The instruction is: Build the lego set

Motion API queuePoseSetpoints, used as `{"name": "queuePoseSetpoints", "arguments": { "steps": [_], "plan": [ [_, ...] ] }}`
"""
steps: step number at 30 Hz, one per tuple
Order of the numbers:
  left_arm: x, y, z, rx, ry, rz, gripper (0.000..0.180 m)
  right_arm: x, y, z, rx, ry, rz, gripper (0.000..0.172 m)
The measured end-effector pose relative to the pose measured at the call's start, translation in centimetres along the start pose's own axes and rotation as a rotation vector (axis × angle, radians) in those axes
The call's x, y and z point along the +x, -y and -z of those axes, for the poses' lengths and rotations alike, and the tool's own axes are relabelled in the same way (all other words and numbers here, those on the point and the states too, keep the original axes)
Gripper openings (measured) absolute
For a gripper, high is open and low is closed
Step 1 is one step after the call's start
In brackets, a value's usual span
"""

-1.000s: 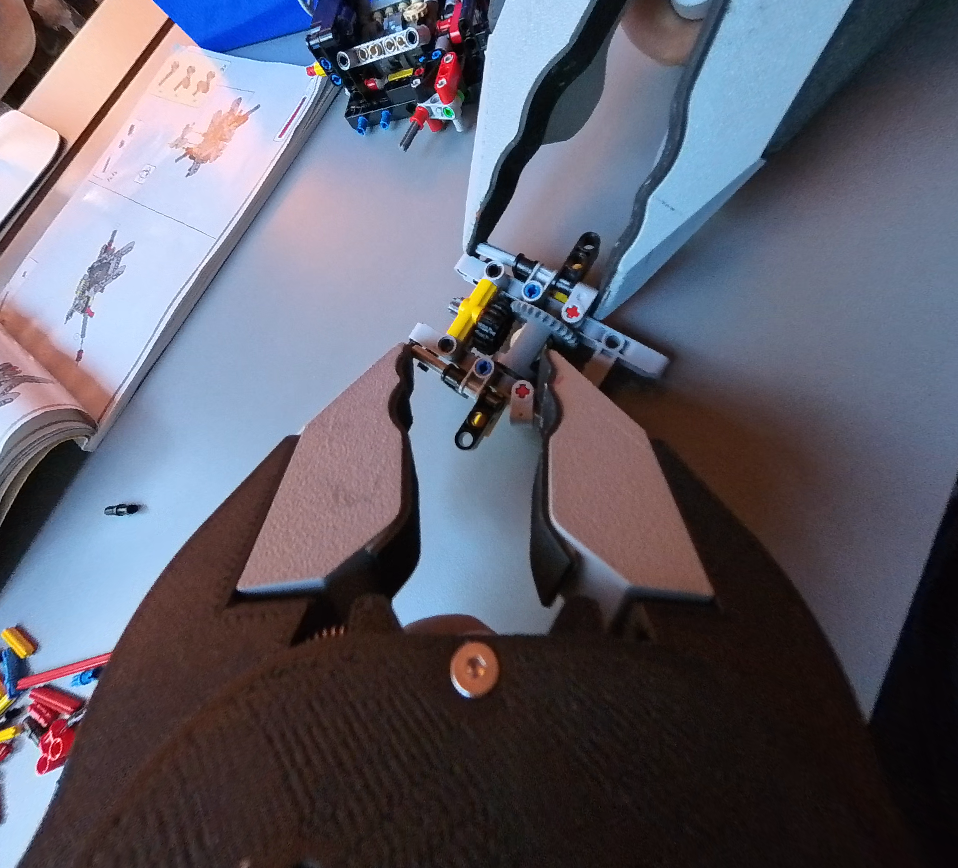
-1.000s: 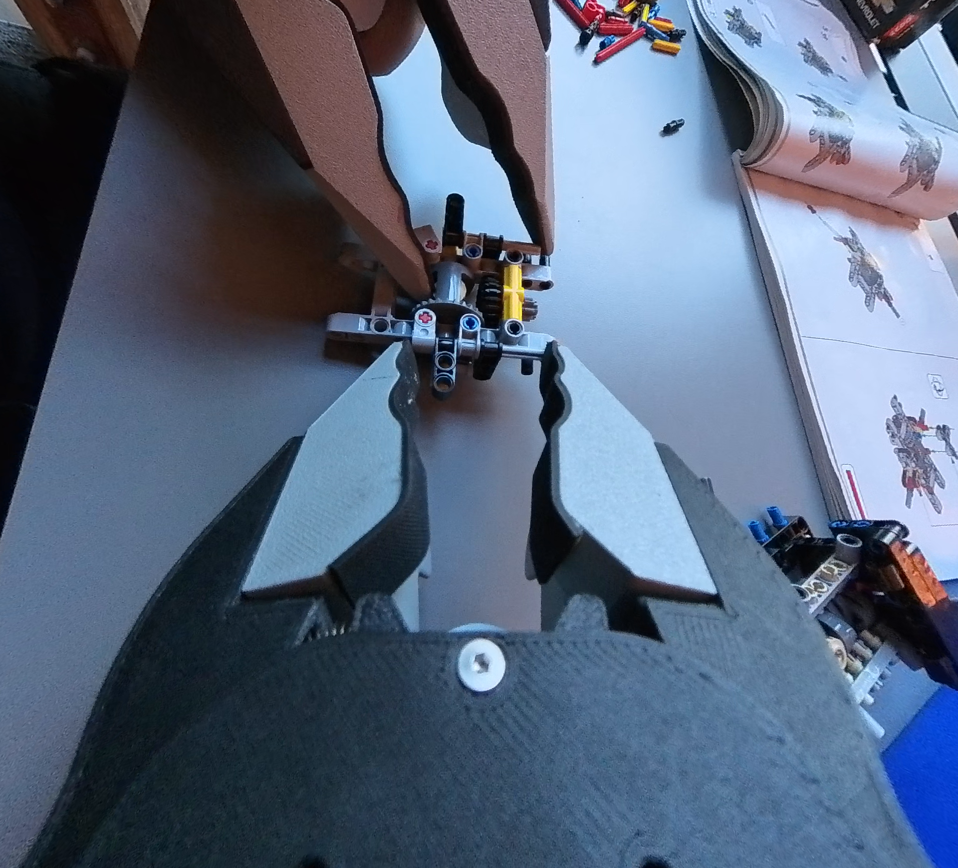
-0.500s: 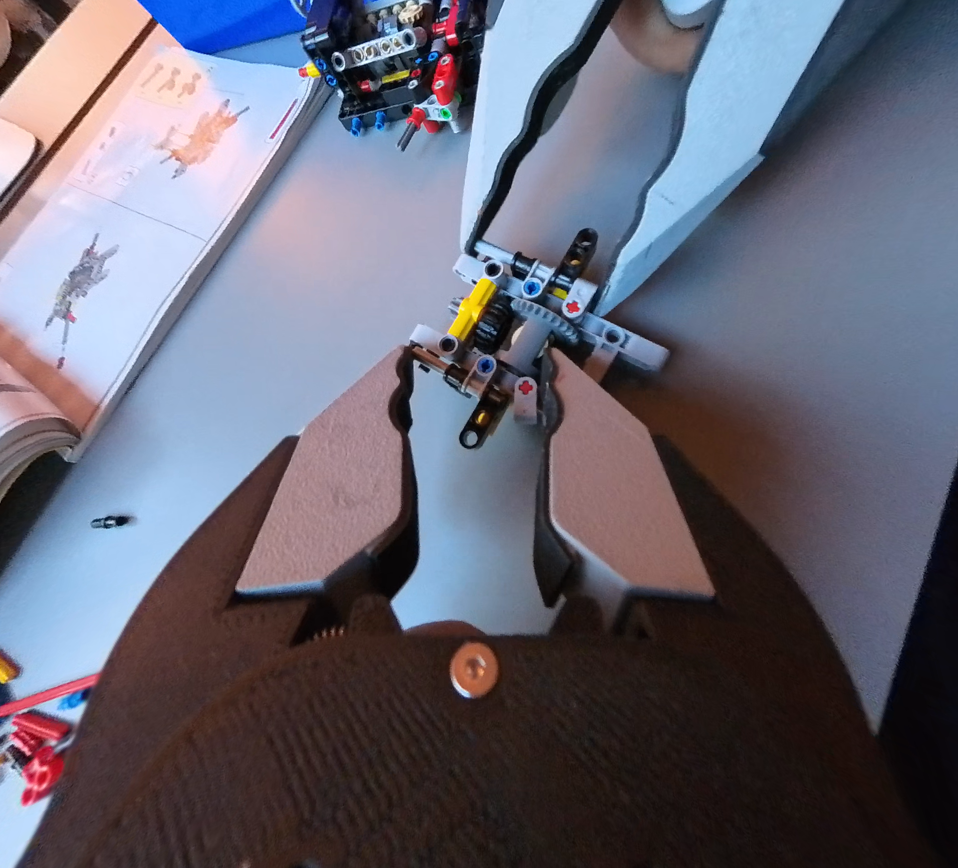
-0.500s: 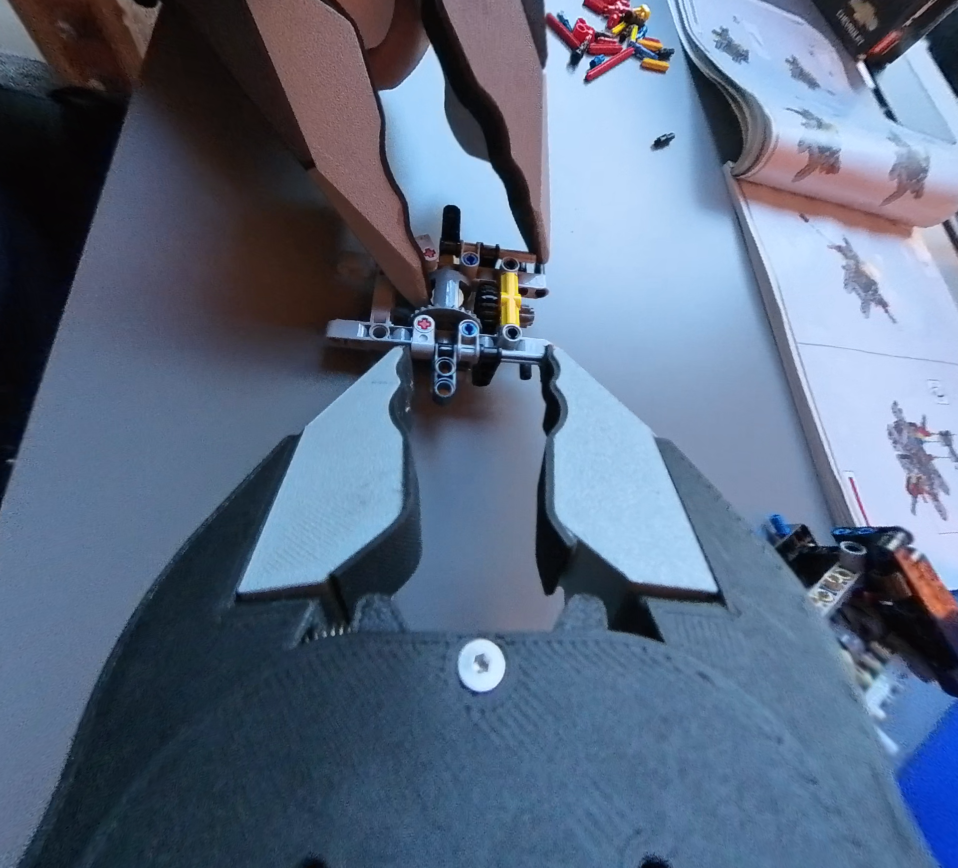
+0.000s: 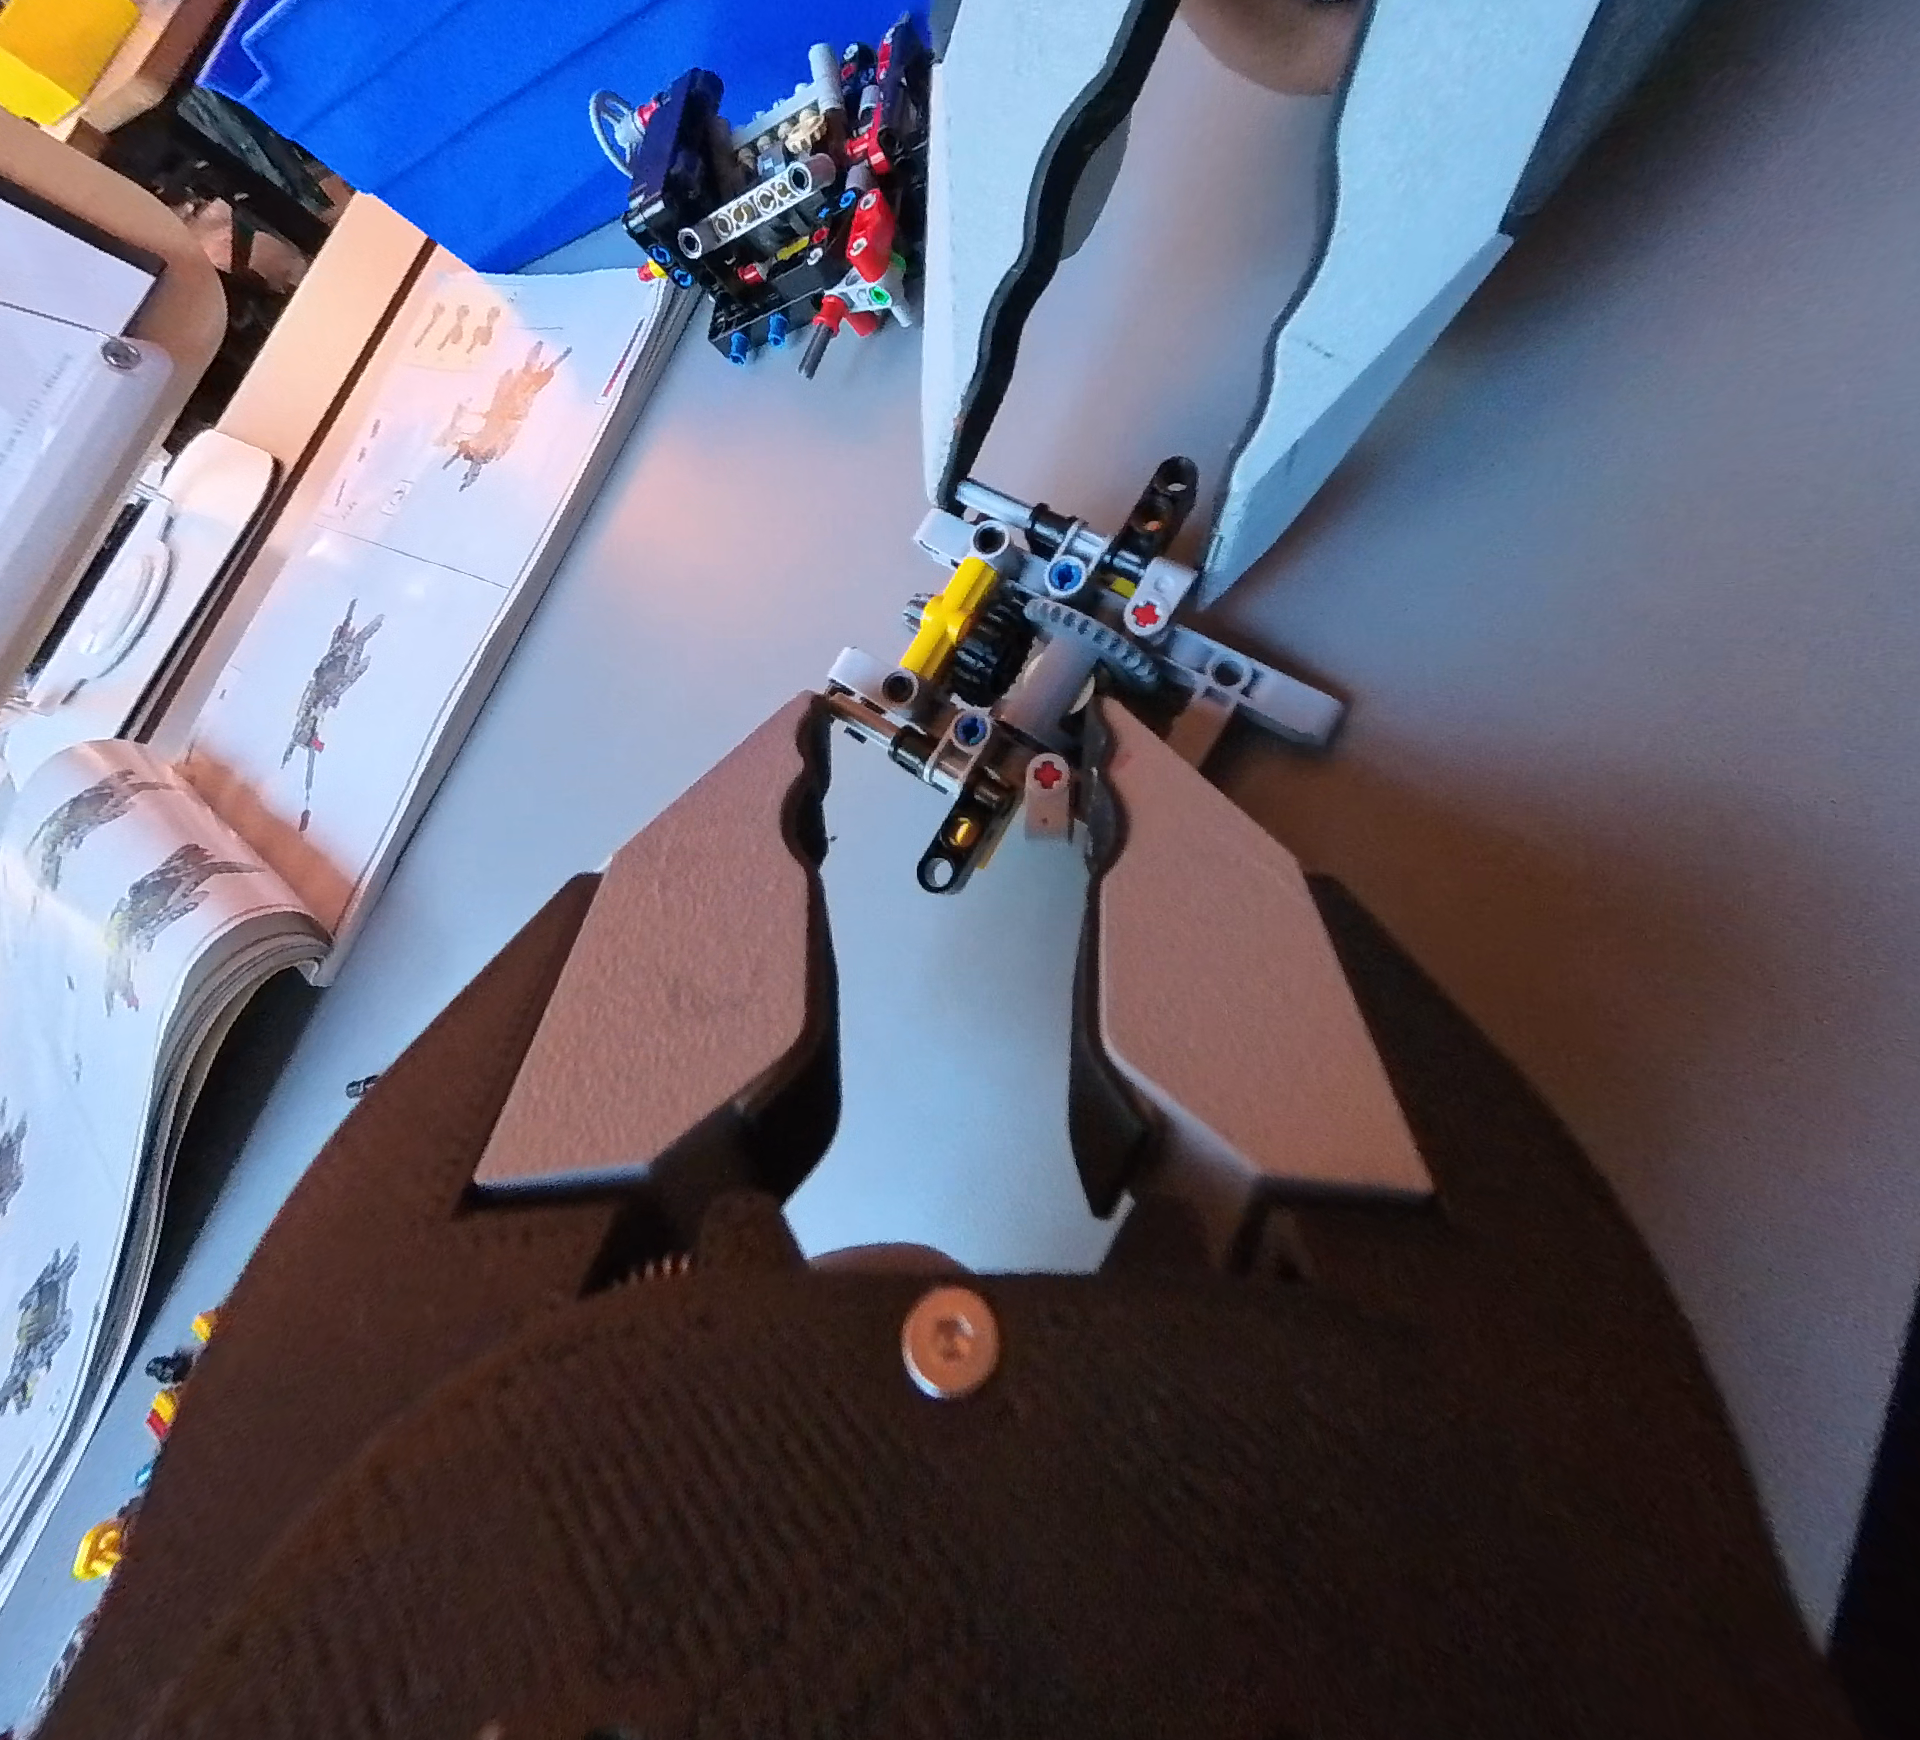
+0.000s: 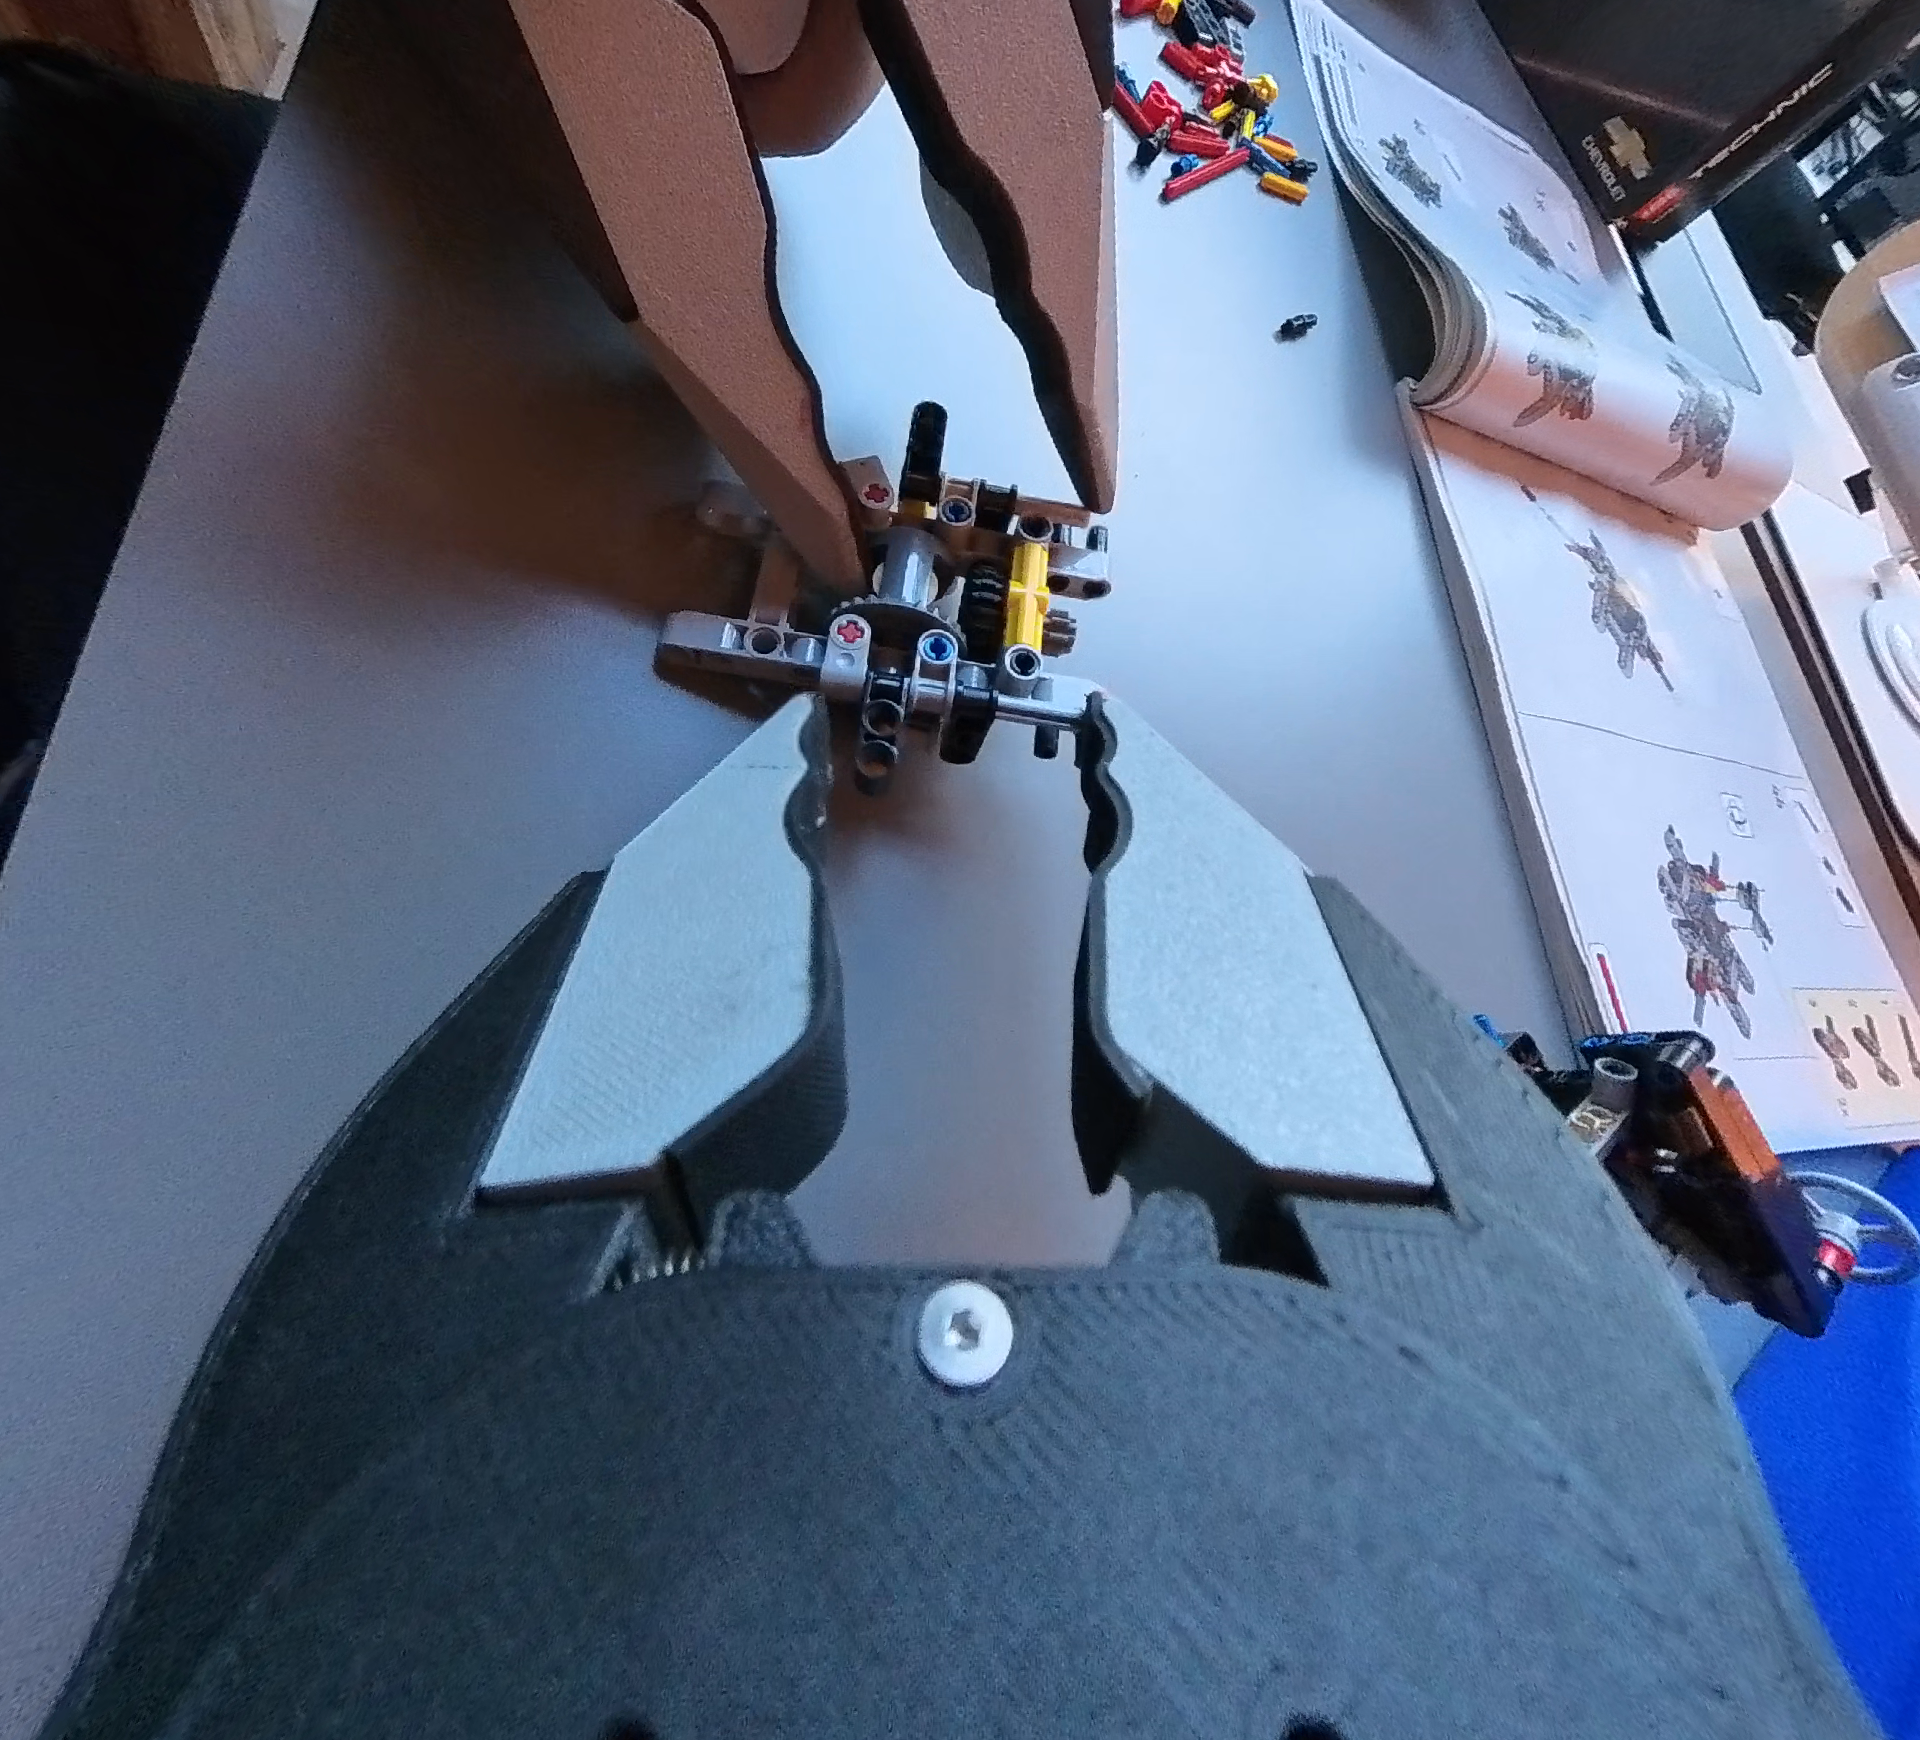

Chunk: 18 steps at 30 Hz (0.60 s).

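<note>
A: What does the left tool (image 5: 961, 734) pinch?

B: The near end of a small grey, black and yellow plastic brick gear assembly (image 5: 1023, 651), both fingertips pressed on its axle ends; it rests mid-table (image 5: 623, 651).

A: And the right tool (image 6: 951, 719)?

B: It clamps the opposite end. An open instruction booklet (image 6: 1621, 610) lies at three o'clock, loose coloured brick pieces (image 6: 1210, 111) at one o'clock.

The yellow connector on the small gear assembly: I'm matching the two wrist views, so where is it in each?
Left wrist view: yellow connector, centre, left of the black gear.
Right wrist view, above centre, right of that gear.
Shared landmark: open instruction booklet.
</note>
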State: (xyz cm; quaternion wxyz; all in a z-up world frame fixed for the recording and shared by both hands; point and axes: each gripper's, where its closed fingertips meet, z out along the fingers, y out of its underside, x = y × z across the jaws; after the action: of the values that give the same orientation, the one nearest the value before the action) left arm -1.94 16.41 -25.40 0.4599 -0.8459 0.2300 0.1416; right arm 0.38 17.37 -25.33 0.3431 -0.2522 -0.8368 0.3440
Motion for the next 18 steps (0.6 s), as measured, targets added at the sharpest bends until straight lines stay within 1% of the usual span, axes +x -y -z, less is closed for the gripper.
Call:
{"name": "queuePoseSetpoints", "arguments": {
  "steps": [6,12,15,16,18],
  "plan": [
    [0.0,-0.1,-0.1,-0.005,-0.035,0.033,0.046,0.1,-0.1,0.0,-0.006,-0.006,-0.002,0.045],
    [-0.1,-0.1,-0.2,-0.004,-0.024,0.024,0.046,0.1,-0.2,0.1,-0.012,-0.02,0.011,0.049],
    [-0.6,-0.3,-0.4,-0.021,-0.008,0.054,0.046,1.8,-0.2,1.0,-0.001,-0.134,-0.009,0.056],
    [-0.8,-0.4,-0.4,-0.026,-0.003,0.063,0.046,2.4,0.0,1.7,0.015,-0.18,-0.023,0.06],
    [-0.8,-0.4,-0.4,-0.028,-0.001,0.067,0.046,2.6,1.0,3.1,0.072,-0.237,-0.052,0.043]
  ]
}}
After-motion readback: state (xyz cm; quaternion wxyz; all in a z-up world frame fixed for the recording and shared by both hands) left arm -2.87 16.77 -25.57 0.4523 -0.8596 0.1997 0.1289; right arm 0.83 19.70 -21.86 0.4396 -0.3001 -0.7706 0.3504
